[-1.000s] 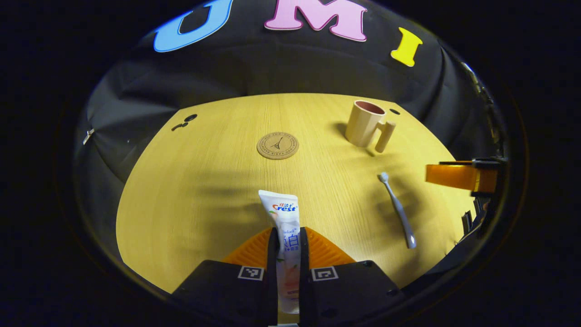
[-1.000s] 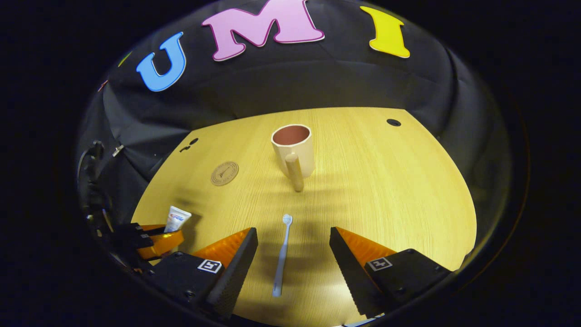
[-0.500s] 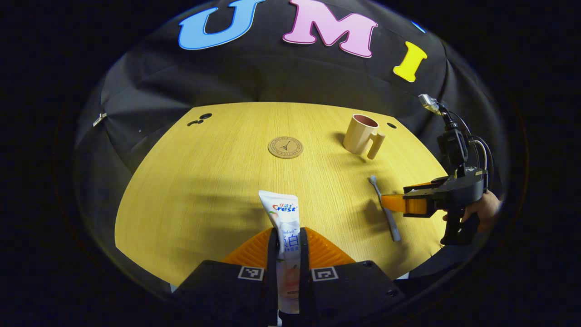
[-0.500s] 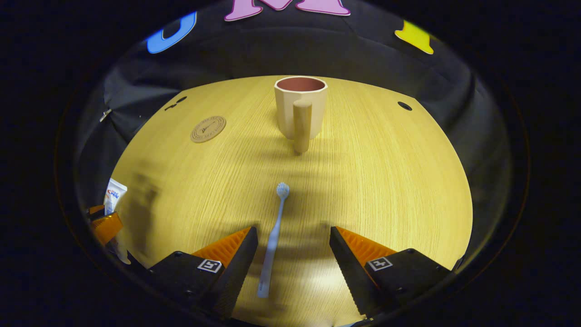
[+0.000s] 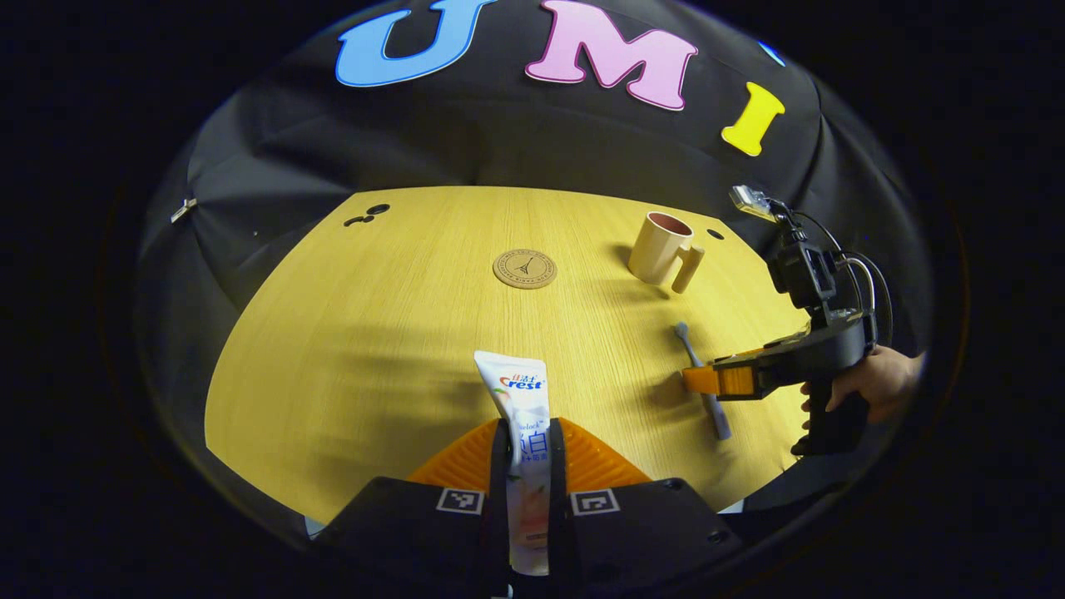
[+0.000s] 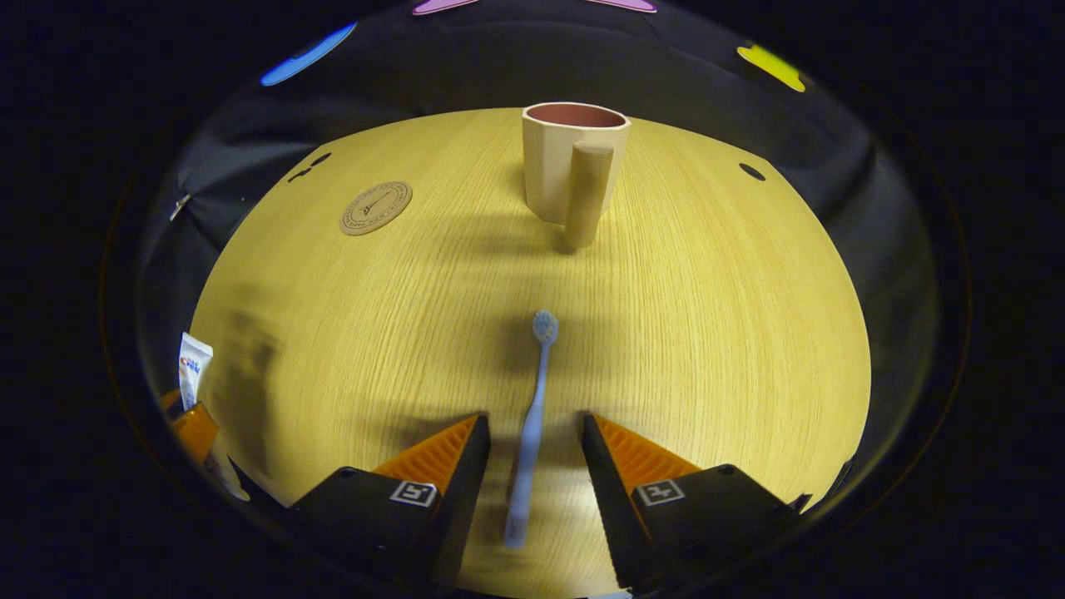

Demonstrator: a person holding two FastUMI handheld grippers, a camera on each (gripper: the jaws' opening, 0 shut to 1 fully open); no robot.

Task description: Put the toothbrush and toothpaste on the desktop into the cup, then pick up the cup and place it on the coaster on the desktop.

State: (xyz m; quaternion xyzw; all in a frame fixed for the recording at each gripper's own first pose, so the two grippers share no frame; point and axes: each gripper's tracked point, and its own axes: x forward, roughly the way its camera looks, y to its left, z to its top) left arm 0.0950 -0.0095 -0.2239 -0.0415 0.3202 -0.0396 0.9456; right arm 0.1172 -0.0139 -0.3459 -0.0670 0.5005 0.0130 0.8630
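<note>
A white toothpaste tube (image 5: 524,399) is held off the wooden desktop (image 5: 374,333), my left gripper (image 5: 527,441) shut on its lower half. The pale blue toothbrush (image 6: 532,408) lies flat on the desk, bristle head pointing toward the cup. My right gripper (image 6: 528,428) is open and low over the desk, one finger on each side of the handle with a small gap either way. The beige cup (image 6: 572,162) stands upright beyond it, its handle facing me. In the left gripper view the toothbrush (image 5: 697,366) lies under the right gripper (image 5: 724,380).
The round cork coaster (image 5: 524,269) lies mid-desk, left of the cup (image 5: 661,249). A hand (image 5: 874,391) holds the right gripper at the desk's right edge. The toothpaste (image 6: 193,366) and left gripper (image 6: 195,424) show at far left. Small holes (image 6: 751,171) mark the back corners.
The right gripper came down and forward over the toothbrush, and its fingers narrowed around the handle. The left gripper, still holding the toothpaste, drew back and rose slightly.
</note>
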